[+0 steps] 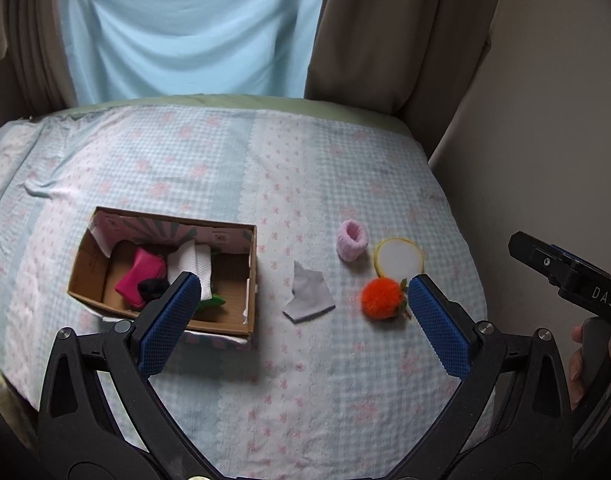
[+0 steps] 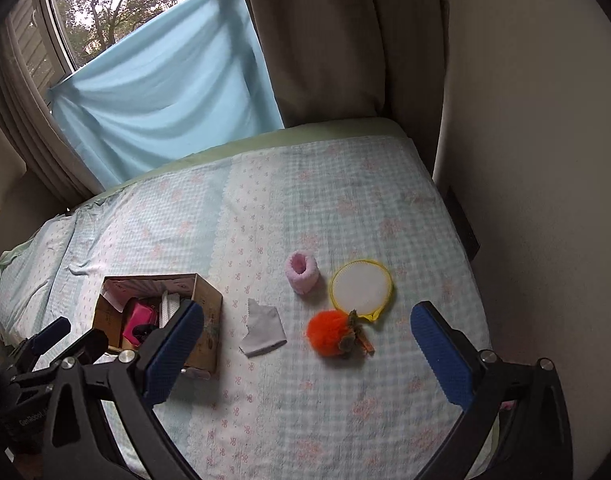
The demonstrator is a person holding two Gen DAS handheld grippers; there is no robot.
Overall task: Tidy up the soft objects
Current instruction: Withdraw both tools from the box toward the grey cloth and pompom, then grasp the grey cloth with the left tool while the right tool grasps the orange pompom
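A cardboard box (image 1: 233,280) (image 2: 207,300) sits on the bed at left, holding a magenta pouch (image 1: 141,274), a white cloth (image 1: 193,260) and a dark item. On the bedspread lie a grey cloth piece (image 1: 309,294) (image 2: 263,328), an orange fluffy pom-pom (image 1: 383,298) (image 2: 329,334), a pink fuzzy cuff (image 1: 351,244) (image 2: 303,272) and a round yellow-rimmed pad (image 1: 399,260) (image 2: 361,286). My left gripper (image 1: 301,292) is open and empty above the grey cloth. My right gripper (image 2: 305,320) is open and empty above the pom-pom.
The bed (image 1: 305,380) has a blue-checked floral cover. A blue cloth (image 1: 193,28) and brown curtains (image 1: 365,28) hang at the far edge. A wall (image 2: 545,160) stands close on the right. The right gripper's body (image 1: 565,276) shows at right.
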